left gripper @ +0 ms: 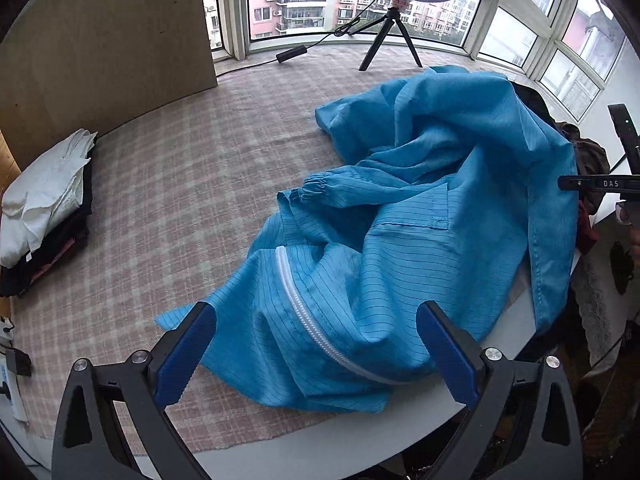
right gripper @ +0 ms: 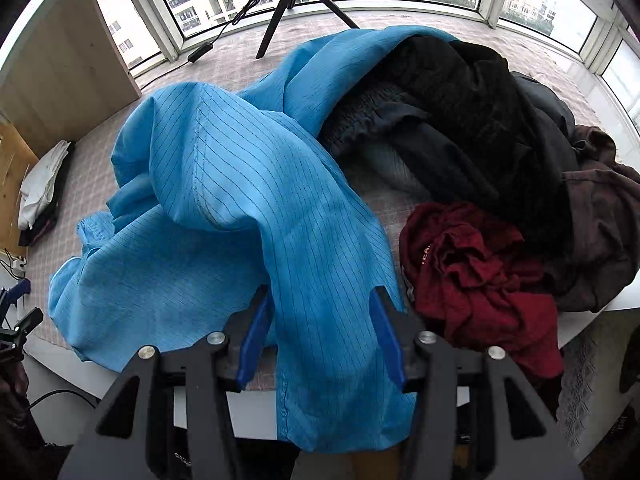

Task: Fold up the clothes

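Nearest the left gripper (left gripper: 316, 322), its two blue pads stand wide apart w/ nothing pinched. Right between them lies the hem of the blue coat (left gripper: 420, 200), and the white zip (left gripper: 292, 280) runs from just ahead of the left pad down toward the right pad.

The right gripper (right gripper: 318, 312) is also spread, not clenched. A long flap of the coat runs between its pads and hangs over the table edge (right gripper: 72, 364) toward the person. The pads sit beside the cloth but don't seem to squeeze it.

The coat is a crumpled heap, not folded. It looks thin, light and floppy, prob. a bit slick, so it will sag and slide if held by one spot only. Good grabs, as a guess: the hem corner by the zip for the left gripper, the seam edge of the flap for the right. Pinch a stitched edge, not the loose middle.

Further right of the right gripper sits a red top (right gripper: 472, 276), then a dark pile (right gripper: 472, 120) that the coat's far end drapes onto. Far left of the left gripper is a neat stack (left gripper: 44, 208), white on top. At the back stands a tripod (left gripper: 390, 40) by the window.
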### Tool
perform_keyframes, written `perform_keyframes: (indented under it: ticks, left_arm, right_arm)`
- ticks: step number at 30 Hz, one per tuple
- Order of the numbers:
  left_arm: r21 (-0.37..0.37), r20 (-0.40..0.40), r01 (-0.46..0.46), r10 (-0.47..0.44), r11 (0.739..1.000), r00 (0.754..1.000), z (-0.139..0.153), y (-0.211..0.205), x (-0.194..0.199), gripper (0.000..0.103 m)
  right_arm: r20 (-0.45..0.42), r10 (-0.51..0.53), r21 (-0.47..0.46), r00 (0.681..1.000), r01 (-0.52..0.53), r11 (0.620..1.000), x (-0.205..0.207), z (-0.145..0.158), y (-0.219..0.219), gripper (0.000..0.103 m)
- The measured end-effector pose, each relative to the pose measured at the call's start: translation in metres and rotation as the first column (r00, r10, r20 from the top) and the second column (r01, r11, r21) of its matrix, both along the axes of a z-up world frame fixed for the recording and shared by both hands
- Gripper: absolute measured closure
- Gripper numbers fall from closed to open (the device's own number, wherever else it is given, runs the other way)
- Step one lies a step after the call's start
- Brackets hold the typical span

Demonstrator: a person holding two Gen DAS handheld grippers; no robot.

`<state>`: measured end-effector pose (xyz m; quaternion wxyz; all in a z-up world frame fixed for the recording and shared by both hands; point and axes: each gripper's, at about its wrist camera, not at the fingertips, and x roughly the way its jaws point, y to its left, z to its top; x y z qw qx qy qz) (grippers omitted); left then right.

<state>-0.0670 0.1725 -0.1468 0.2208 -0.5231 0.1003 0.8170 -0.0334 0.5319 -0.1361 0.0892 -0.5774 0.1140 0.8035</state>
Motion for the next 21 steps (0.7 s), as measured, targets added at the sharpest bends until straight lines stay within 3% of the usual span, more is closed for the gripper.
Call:
perform_keyframes:
  ticks: [4,6,8,11,13,16,19,20,21]
  left_arm:
    - [-0.037,-0.049,0.004,-0.006,0.999,0.999,0.013,0.015,0.001,0.002]
    - [-0.054,-0.086,-0.042,0.037,0.998,0.996,0.022,0.003,0.001,0.002]
    - [-0.067,-0.124,-0.106,0.097,0.992,0.988,0.032,-0.015,-0.001,0.002]
    - [-0.068,-0.156,-0.248,0.235,0.966,0.959,0.044,-0.058,-0.002,0.002]
    - [-0.052,-0.172,-0.344,0.331,0.937,0.928,0.052,-0.091,0.002,0.002]
    - [-0.025,-0.205,-0.481,0.466,0.877,0.861,0.063,-0.141,0.015,0.002]
    - [0.007,-0.226,-0.587,0.574,0.809,0.787,0.07,-0.181,0.034,0.002]
    - [0.009,-0.226,-0.605,0.591,0.796,0.775,0.07,-0.188,0.04,0.002]
    - [0.011,-0.227,-0.621,0.607,0.783,0.762,0.07,-0.194,0.045,0.002]
  right_arm:
    - [0.026,0.089,0.038,0.996,-0.09,0.995,-0.024,-0.034,-0.006,0.053]
    - [-0.009,0.098,-0.064,0.995,-0.098,0.993,-0.032,-0.025,-0.004,0.1]
    - [-0.058,0.09,-0.194,0.994,-0.1,0.976,-0.039,-0.01,0.0,0.101]
    - [-0.224,0.177,-0.297,0.958,-0.24,0.924,-0.067,0.063,-0.026,0.101]
    - [-0.345,0.23,-0.338,0.91,-0.349,0.874,-0.087,0.117,-0.047,0.101]
    - [-0.471,0.395,-0.308,0.789,-0.567,0.764,-0.128,0.191,-0.128,0.101]
    - [-0.518,0.537,-0.266,0.666,-0.722,0.639,-0.171,0.228,-0.247,0.101]
    - [-0.53,0.578,-0.251,0.621,-0.766,0.592,-0.186,0.239,-0.288,0.101]
    - [-0.512,0.619,-0.249,0.596,-0.792,0.557,-0.201,0.241,-0.327,0.101]
